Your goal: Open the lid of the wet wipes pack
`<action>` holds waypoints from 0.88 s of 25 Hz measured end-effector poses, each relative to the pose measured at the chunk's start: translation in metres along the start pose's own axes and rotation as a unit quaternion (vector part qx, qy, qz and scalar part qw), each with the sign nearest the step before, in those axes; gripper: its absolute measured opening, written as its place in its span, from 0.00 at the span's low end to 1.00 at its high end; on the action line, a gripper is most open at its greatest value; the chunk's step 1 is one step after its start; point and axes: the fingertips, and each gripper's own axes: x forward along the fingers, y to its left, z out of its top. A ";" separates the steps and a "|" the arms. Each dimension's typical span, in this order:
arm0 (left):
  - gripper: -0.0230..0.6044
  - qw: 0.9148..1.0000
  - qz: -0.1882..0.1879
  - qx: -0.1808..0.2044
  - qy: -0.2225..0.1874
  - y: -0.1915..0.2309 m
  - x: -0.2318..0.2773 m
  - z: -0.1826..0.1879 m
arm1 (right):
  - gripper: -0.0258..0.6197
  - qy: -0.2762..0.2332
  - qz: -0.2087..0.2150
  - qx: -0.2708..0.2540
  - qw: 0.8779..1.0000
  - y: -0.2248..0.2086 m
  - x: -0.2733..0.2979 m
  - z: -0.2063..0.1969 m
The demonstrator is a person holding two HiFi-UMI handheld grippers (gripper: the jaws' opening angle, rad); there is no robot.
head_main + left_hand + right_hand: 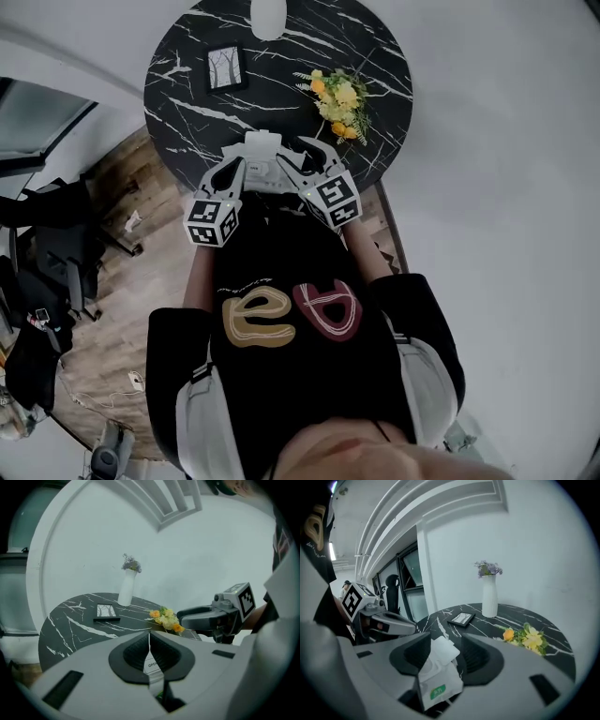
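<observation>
Showing its white lid [443, 652] flipped up and open, the wet wipes pack [435, 682] is white w/ a small green label low on the front.

The left gripper [150, 641] has hold of it. Its jaws are closed almost together on the pack's thin edge, and a strip printed OPEN shows just past the pads.

The right gripper [445, 644] holds nothing. Its jaws stand wide apart w/ the pack upright btwn them, nearer the left-hand jaw in its own view. The pads aren't pressing it; can't tell if it brushes that jaw.

From the head view the pack sits at the near edge of the round black marble tabletop [187, 122]. Both grippers come in from the person's side, one each side of it, w/ marker cubes closest to the body. Can't tell if the pack's bottom rests on the tabletop or is held just above it.

Other items on the tabletop:
- A yellow-orange flower bunch [339, 101] lies to the right, near the right gripper.
- A small picture frame [226, 67] lies flat toward the back left.
- A white vase [490, 597] w/ a purplish sprig stands at the far edge, by the wall.

Below the tabletop is a wood floor [112, 281], w/ a dark chair [56, 253] off to the left.
</observation>
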 end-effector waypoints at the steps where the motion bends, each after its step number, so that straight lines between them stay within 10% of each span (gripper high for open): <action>1: 0.07 1.000 -0.003 0.004 -0.003 -0.005 -0.001 0.001 | 0.34 0.002 -0.001 0.000 1.000 0.001 -0.003 -0.003; 14: 0.07 0.999 -0.006 0.014 -0.030 -0.035 -0.013 0.001 | 0.33 -0.020 -0.018 0.005 1.000 0.016 -0.025 -0.014; 22: 0.07 0.999 0.003 0.011 -0.035 -0.040 -0.016 -0.001 | 0.10 -0.024 -0.021 -0.007 0.999 0.023 -0.027 -0.015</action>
